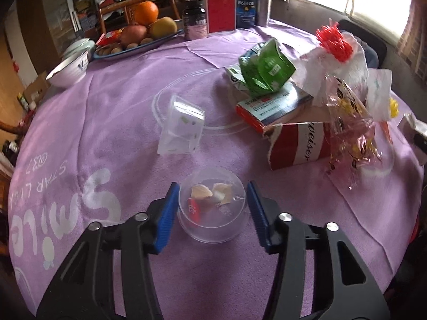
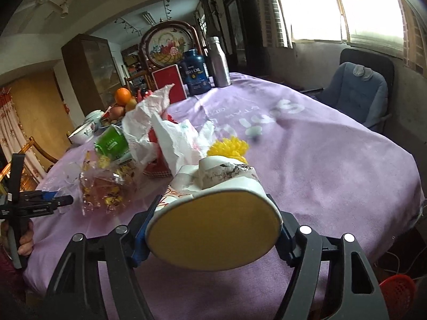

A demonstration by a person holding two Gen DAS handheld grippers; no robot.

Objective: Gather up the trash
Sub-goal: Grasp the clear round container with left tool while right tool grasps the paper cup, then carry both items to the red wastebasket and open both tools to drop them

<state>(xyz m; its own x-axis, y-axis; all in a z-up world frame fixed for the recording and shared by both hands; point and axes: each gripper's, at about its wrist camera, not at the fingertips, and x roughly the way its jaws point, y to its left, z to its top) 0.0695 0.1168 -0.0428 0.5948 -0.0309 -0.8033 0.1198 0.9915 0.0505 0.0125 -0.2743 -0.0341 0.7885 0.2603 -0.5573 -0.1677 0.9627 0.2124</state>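
In the left wrist view a small clear plastic container with food scraps inside stands on the purple cloth. My left gripper straddles it; the left pad touches its wall and a sliver of gap shows at the right pad. In the right wrist view my right gripper is shut on a white paper cup, whose yellow base faces the camera and whose mouth is stuffed with paper. Beyond it lie crumpled tissue, a green packet and crinkled cellophane.
A clear zip bag, a torn red-and-white box and a medicine box lie mid-table. A fruit tray, bowls, supplement bottles and a steel flask stand at the far edge. A blue chair is beside the table.
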